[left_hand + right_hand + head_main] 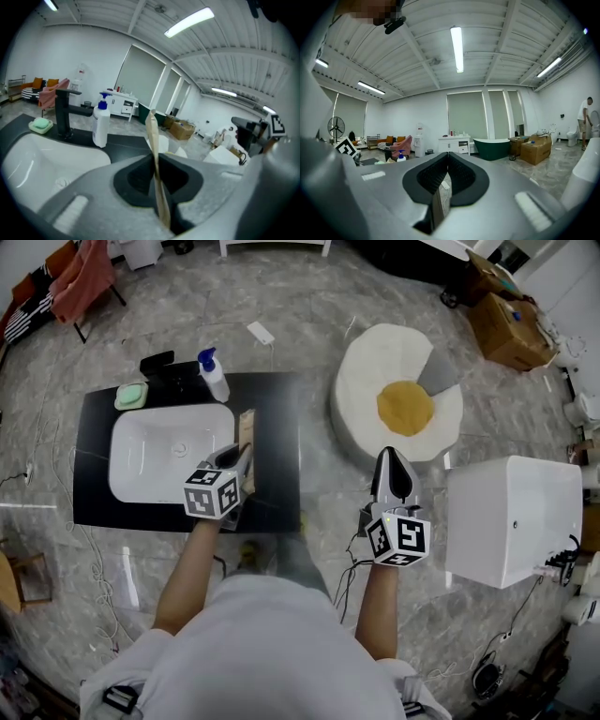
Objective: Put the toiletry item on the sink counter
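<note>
A flat tan packet (247, 433), the toiletry item, stands on edge between the jaws of my left gripper (242, 456), which is shut on it. It hangs over the black sink counter (277, 427), just right of the white basin (141, 442). In the left gripper view the packet (152, 129) rises thin and upright out of the left gripper (155, 158). My right gripper (393, 457) is off the counter, over the floor to the right. Its jaws meet at the tip with nothing in them, as the right gripper (447, 157) view also shows.
A white pump bottle (214, 376), a black faucet (161, 365) and a green soap dish (131, 396) stand along the counter's far edge. An egg-shaped cushion (403, 404) lies to the right, with a white box-like unit (511, 517) nearer me. Cardboard boxes (511, 329) sit at the back right.
</note>
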A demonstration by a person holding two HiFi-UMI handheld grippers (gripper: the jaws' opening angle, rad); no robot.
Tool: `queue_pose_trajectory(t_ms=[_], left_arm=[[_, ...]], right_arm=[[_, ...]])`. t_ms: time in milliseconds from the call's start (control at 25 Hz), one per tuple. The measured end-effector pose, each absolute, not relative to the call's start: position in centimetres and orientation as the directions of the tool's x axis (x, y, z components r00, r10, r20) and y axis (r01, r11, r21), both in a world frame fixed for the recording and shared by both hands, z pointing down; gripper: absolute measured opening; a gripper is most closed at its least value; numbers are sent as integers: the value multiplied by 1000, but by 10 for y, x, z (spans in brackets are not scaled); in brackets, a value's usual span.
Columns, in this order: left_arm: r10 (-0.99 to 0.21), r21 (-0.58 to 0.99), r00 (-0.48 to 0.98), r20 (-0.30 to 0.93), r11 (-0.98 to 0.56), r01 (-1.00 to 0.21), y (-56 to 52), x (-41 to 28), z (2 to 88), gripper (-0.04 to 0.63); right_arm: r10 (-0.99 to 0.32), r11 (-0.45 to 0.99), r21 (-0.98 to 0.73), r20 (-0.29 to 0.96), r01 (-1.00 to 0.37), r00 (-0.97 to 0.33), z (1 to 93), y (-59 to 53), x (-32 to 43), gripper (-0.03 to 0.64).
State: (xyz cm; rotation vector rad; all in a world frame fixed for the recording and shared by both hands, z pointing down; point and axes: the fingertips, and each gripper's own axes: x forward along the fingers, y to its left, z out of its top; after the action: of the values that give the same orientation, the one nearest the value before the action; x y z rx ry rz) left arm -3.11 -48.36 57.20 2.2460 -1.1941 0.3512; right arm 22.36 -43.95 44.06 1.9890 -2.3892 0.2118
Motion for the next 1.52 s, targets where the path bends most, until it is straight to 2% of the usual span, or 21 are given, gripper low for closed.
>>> queue_pose_trajectory(t_ms=[520, 1040, 1280, 1400, 1520], left_arm=[[-577, 413, 515, 634, -311, -856, -501, -22, 664, 25], [-521, 412, 486, 702, -260, -874, -514, -27, 703, 28], [-507, 412, 476, 719, -241, -878, -517, -30, 713, 48], [-501, 410, 476, 723, -245, -879, -517, -29, 715, 106], [-504, 414, 476, 721, -238, -879, -516, -31, 714, 106]], right_arm=[[-969, 189, -77, 148, -979, -198, 458, -457, 237, 3], [-964, 187, -69, 177, -980, -196, 469, -474, 238, 3], [-961, 186, -69, 195, -980, -196, 476, -476, 240, 3], [-962, 179, -73, 196, -981, -190, 477, -475, 243, 3], [-962, 178, -79, 196, -981, -190, 478, -475, 243, 3]])
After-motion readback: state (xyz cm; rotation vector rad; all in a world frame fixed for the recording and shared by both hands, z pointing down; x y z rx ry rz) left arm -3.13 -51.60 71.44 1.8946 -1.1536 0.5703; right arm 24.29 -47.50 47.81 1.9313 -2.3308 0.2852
